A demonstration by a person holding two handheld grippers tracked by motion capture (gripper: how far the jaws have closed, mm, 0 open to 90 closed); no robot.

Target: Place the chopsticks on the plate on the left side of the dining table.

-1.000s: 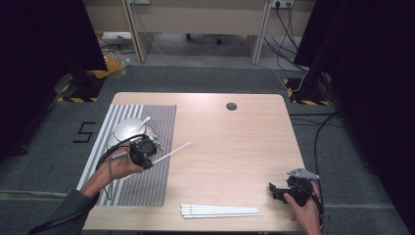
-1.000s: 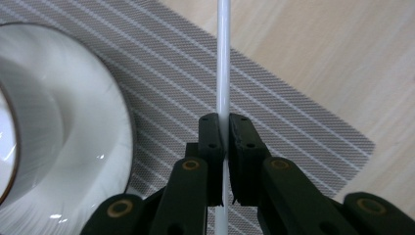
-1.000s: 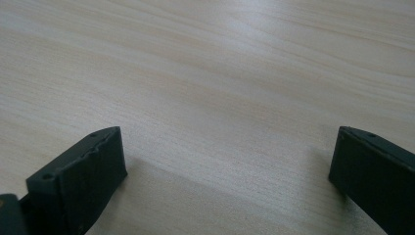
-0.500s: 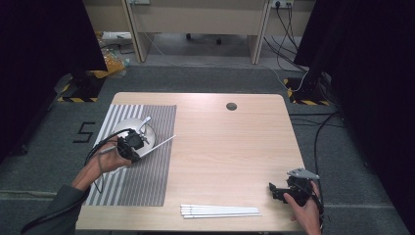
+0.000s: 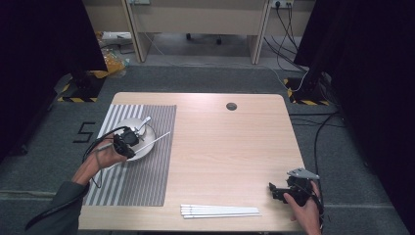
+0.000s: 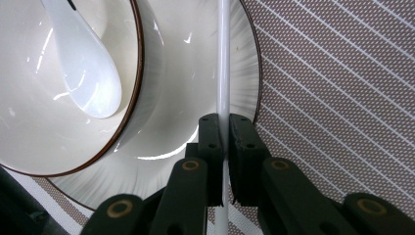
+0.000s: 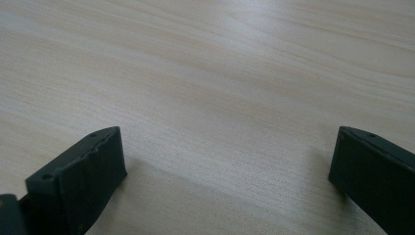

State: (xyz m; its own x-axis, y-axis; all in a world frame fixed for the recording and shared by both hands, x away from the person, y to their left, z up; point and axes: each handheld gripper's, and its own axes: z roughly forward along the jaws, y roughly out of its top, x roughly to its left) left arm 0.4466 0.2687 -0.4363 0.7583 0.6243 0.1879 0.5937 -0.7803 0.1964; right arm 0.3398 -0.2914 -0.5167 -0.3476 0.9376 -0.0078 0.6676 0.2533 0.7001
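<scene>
A striped mat [image 5: 142,181] is lying on the wooden surface [image 5: 230,147] over grey carpet. The left gripper [image 5: 128,142], fingers clamped on a white chopstick [image 6: 223,58], has been moving from the mat's middle to over the bowl [image 5: 147,142]; the right gripper [image 5: 281,192] is staying put, fingers apart.

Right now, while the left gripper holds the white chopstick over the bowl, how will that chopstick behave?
The white chopstick looks stiff: it runs straight past the left gripper. Its glossy, thin shaft may slip or swivel in the pads. Set on the bowl, it probably rolls.
</scene>
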